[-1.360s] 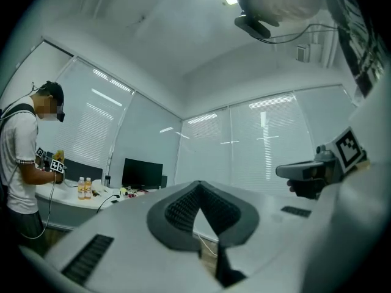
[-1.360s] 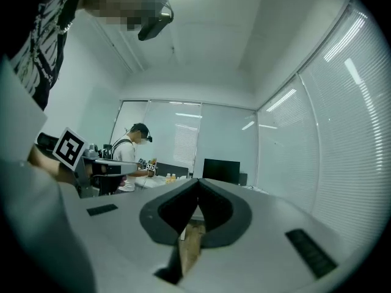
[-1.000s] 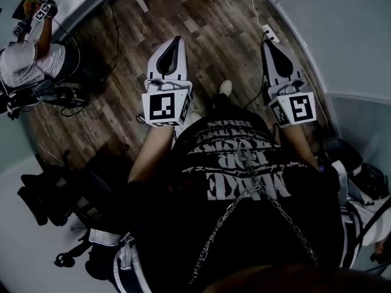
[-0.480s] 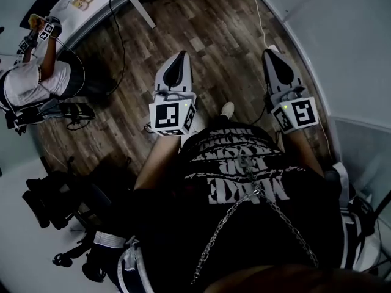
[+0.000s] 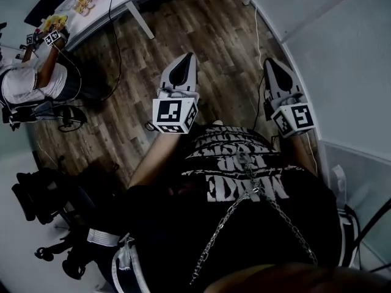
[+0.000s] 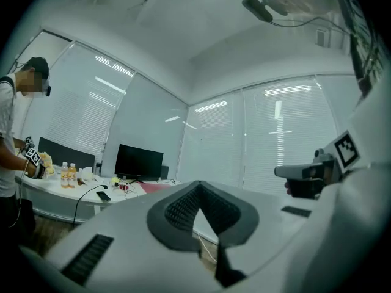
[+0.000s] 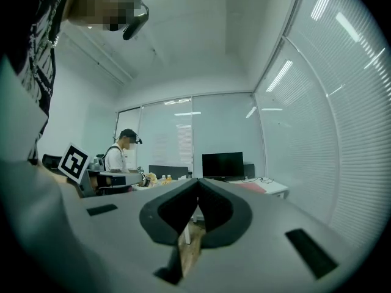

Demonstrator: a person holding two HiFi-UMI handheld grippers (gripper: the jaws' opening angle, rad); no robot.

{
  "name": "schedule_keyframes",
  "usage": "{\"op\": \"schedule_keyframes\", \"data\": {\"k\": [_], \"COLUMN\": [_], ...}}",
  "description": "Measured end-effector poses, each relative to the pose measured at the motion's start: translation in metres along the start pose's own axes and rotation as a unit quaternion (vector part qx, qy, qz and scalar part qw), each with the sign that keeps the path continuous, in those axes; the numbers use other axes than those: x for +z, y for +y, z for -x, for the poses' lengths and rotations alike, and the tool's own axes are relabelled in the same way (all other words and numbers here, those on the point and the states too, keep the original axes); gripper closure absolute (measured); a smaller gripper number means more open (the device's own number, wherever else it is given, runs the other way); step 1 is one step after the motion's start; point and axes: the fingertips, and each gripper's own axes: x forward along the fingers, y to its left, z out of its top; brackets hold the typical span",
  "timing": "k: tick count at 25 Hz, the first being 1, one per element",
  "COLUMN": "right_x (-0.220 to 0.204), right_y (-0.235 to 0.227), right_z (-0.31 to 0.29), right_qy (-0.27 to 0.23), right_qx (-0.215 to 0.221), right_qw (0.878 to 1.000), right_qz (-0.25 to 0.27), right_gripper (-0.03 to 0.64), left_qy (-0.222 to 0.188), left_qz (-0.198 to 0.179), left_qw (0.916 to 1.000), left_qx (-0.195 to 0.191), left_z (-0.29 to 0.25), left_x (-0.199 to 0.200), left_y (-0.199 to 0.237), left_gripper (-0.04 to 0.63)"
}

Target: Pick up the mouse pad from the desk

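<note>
The mouse pad (image 6: 157, 188) is a flat reddish sheet on the far white desk (image 6: 73, 194), in front of a black monitor (image 6: 139, 162); the right gripper view also shows this mouse pad (image 7: 253, 187) beside the monitor (image 7: 223, 165). My left gripper (image 5: 187, 57) and right gripper (image 5: 269, 61) are held level over the wooden floor, side by side, far from the desk (image 5: 116, 3). Both are shut with nothing between the dark pads. The left gripper (image 6: 198, 185) and the right gripper (image 7: 197, 181) each show their tips touching.
Another person (image 5: 33, 78) works with grippers at the desk's left end, where bottles (image 6: 67, 174) stand. Black office chairs (image 5: 46, 194) crowd the lower left. A glass partition with blinds (image 5: 342, 54) runs along the right. Cables (image 5: 113, 54) trail over the floor.
Both grippers have moved forward across the floor towards the desk, still shut. More of the desk has come into the top of the head view.
</note>
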Motion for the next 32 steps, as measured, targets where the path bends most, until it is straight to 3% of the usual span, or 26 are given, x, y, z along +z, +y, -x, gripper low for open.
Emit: {"op": "schedule_keyframes", "data": {"k": [10, 18, 24, 32], "right_x": [-0.007, -0.013, 0.002, 0.014], "right_y": [0.01, -0.07, -0.087, -0.087], "right_z": [0.001, -0.149, -0.209, -0.294], "right_qy": [0.012, 0.04, 0.026, 0.027], "right_qx": [0.009, -0.015, -0.044, -0.045], "right_qw": [1.0, 0.999, 0.999, 0.999], "right_qz": [-0.024, -0.016, -0.007, 0.009], "right_gripper": [0.617, 0.617, 0.617, 0.617], "left_qy": [0.024, 0.03, 0.021, 0.019], "left_qz": [-0.001, 0.016, 0.022, 0.04], "left_qw": [0.9997, 0.9993, 0.9986, 0.9988], "left_qx": [0.004, -0.018, -0.043, -0.021], "left_z": [0.01, -0.152, -0.208, -0.259], "left_x": [-0.001, 0.0, 0.015, 0.032], "left_y": [0.001, 0.092, 0.132, 0.216], "left_gripper": [0.589, 0.589, 0.589, 0.589]}}
